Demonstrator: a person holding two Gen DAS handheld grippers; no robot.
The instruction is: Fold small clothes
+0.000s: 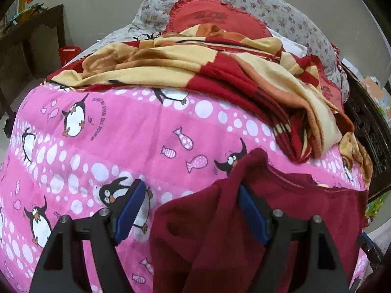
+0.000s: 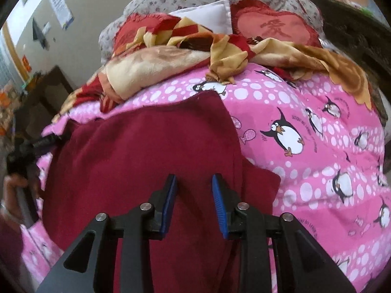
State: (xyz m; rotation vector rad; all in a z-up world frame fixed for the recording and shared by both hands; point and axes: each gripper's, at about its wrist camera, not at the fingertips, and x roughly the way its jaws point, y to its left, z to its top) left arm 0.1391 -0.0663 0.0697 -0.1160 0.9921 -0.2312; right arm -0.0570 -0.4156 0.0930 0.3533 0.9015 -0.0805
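A dark red garment (image 2: 146, 151) is lying spread on a pink quilt (image 1: 136, 131) printed with penguins, fish and white dots. Small curved lettering is running beside several penguins on the quilt, too small to be read in either view.

The left gripper (image 1: 189, 210) is standing with its jaws wide. Its blue pads (image 1: 128, 213) are showing clearly: the left pad is sitting over bare quilt, and the other pad is lying against a raised fold of the garment, part of which is bunching up between the jaws. The pads are not pressing the cloth together.

The right gripper (image 2: 194, 205) is hovering over the lower part of the garment with its jaws narrowly parted. Cloth is showing in the gap between the fingers (image 2: 168, 205), but nothing is clamped there.

At the far end of the bed, a crumpled red and yellow blanket (image 1: 220, 66) is lying across the quilt. Behind it a red heart-shaped cushion (image 2: 276, 29) is bearing a single embroidered Chinese character, 爱. A floral pillow (image 1: 268, 2) is lying beyond. Papers on the wall (image 2: 59, 7) are too blurred to read.
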